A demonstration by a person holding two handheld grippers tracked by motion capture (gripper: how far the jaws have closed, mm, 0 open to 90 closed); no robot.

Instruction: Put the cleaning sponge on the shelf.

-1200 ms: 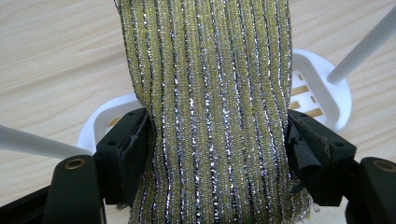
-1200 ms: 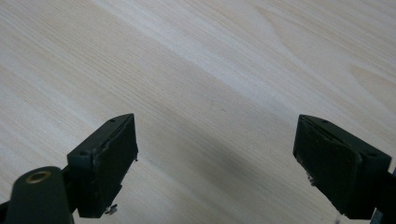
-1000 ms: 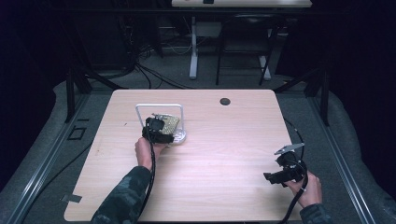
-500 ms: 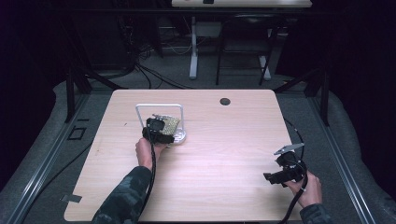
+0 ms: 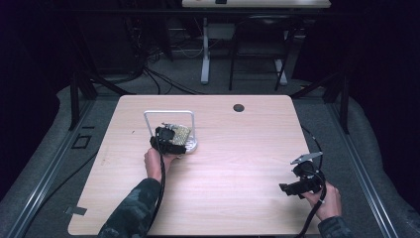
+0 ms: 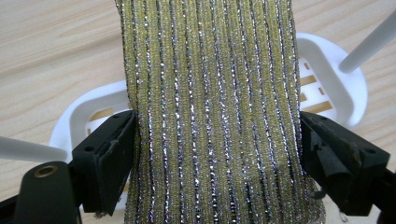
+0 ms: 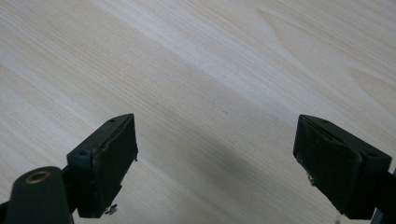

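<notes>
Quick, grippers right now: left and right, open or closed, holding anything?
Left gripper: closed on the gold striped cloth, over the white rack.
Right gripper: open, empty, above the table.

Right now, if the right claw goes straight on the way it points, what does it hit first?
Likely the bare wooden table. The right claw is open with nothing between its jaws, angled down at plain wood; how far off the surface lies is unclear.

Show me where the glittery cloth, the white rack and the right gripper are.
glittery cloth (image 6: 212,116), left gripper view, middle of the striped fabric.
white rack (image 6: 334,70), left gripper view, rim of its base.
right gripper (image 5: 286,188), high view, between its fingertips.
</notes>
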